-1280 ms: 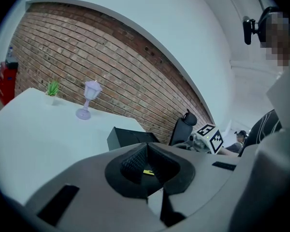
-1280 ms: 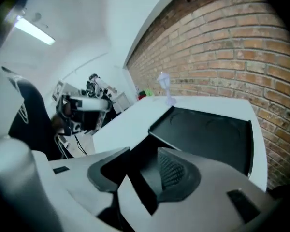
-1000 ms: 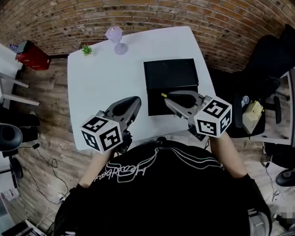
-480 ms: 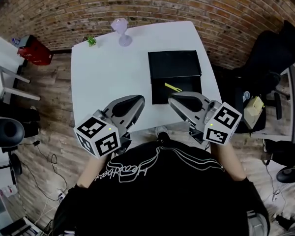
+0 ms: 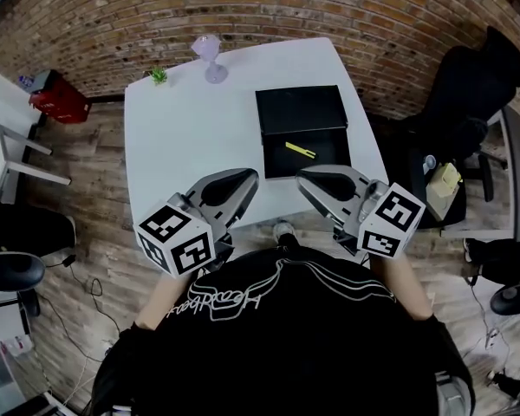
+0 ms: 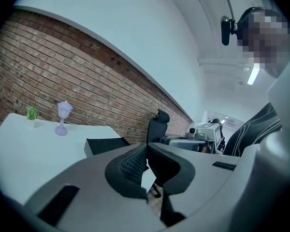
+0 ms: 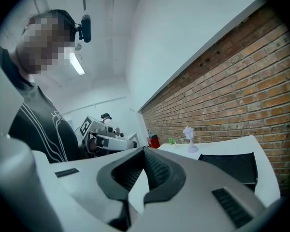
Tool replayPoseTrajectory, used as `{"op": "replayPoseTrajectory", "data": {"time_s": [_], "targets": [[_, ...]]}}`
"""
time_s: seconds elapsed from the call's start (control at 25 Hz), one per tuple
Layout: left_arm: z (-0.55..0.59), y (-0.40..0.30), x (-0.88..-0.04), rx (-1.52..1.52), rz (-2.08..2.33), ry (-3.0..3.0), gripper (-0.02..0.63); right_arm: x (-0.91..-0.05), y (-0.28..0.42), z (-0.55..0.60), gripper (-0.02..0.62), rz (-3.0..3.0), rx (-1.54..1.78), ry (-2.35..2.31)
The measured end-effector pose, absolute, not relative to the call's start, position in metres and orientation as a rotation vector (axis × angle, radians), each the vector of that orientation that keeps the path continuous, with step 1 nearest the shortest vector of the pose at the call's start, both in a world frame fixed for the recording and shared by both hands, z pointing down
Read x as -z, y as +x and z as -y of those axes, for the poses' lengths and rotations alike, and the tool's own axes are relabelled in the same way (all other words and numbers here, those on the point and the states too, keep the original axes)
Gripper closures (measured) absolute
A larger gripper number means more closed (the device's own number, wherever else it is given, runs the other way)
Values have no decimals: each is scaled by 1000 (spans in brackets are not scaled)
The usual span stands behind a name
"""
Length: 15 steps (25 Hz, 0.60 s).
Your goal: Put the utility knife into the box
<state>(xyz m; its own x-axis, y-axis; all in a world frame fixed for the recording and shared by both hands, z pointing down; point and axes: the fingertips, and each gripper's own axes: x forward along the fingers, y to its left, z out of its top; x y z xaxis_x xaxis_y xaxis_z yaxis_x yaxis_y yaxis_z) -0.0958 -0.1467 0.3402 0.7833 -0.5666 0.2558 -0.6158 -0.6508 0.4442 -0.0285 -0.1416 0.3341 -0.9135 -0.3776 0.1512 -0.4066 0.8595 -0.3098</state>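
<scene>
With the utility knife lying inside the box on the counter, and the left claw and right claw both pinched shut and empty, the job looks finished; only resting remains.

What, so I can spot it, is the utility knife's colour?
Yellow. The utility knife lies in the black box, clearest in the head view.

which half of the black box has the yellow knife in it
The near half, the one closer to the person: the yellow utility knife lies slantwise in it. The far half shows only bare black.
</scene>
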Motion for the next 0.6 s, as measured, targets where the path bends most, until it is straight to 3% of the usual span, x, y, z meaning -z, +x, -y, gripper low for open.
{"op": "replayPoseTrajectory", "data": {"time_s": [0.6], "targets": [[156,-95,-353,-163,903,2419,574,-346,-28,154,594,2935,-557,598]]}}
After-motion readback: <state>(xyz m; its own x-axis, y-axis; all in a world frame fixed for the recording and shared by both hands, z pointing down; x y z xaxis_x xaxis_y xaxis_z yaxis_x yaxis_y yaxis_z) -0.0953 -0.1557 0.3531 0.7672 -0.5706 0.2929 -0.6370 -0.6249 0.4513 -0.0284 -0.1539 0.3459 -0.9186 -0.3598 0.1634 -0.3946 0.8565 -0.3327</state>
